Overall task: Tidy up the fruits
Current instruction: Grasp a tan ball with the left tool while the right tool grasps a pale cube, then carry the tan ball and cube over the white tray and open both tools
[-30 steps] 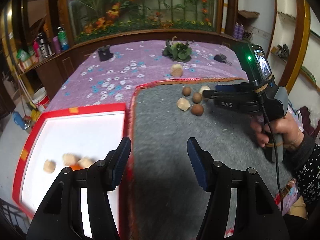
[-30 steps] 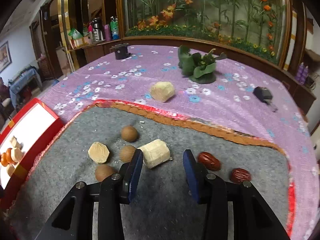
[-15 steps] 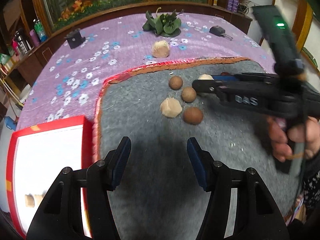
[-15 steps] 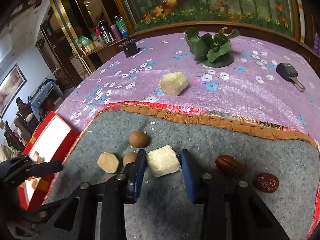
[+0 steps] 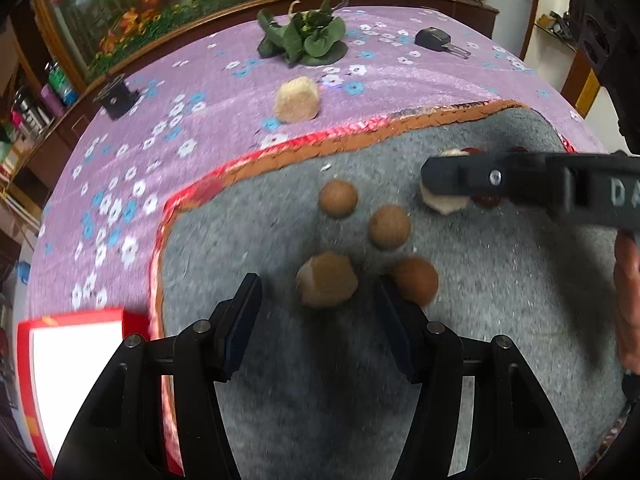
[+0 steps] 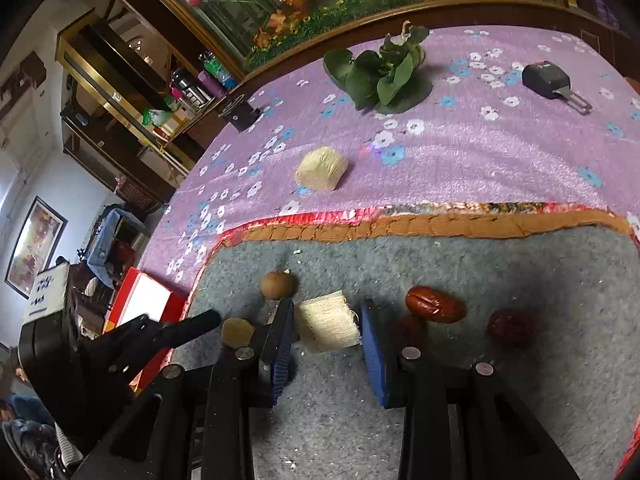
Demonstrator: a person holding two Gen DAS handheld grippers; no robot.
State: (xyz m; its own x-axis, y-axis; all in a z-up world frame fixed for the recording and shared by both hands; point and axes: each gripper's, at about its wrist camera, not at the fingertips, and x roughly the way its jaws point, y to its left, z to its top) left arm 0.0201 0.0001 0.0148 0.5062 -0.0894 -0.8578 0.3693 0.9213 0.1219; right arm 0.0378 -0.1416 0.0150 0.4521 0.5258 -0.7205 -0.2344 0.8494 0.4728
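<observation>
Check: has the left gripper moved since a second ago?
Yes. The left gripper has left the red tray and crossed the grey mat to the tan chunk, jaws open.

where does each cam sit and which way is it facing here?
Left wrist: on the left gripper, angled down at the grey mat; open fingers flank a tan fruit chunk; right gripper and hand at right.
Right wrist: on the right gripper, angled down, pads closing onto the pale block; left gripper at left.
Shared: green leaves, red tray.
</observation>
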